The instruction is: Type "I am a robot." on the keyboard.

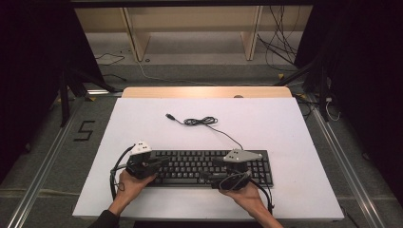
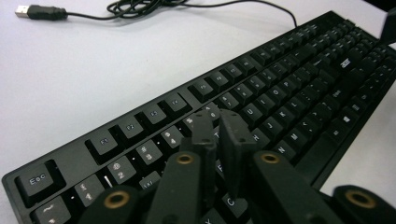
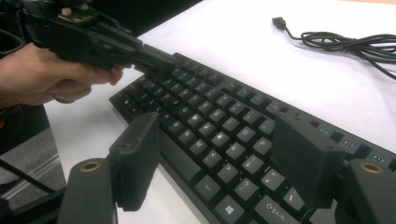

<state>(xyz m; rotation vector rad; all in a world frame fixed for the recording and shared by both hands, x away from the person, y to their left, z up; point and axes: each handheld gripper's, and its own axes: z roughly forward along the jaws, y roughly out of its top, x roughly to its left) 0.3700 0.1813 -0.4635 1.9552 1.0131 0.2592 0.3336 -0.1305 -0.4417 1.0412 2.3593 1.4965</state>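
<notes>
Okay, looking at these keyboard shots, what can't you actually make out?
- Black keyboard: in the high view its key legends are too small.
- Keys beneath the shut left gripper: hidden by its black jaws in the left gripper view.
- Keyboard's right end: cut off by the edge in the right gripper view, behind the open right gripper.

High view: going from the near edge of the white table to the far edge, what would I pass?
The person's two hands holding the grippers, left gripper and right gripper, over the black computer keyboard → the coiled bundle of thin black cable → the cable's USB plug → the light wooden strip at the far edge.
</notes>
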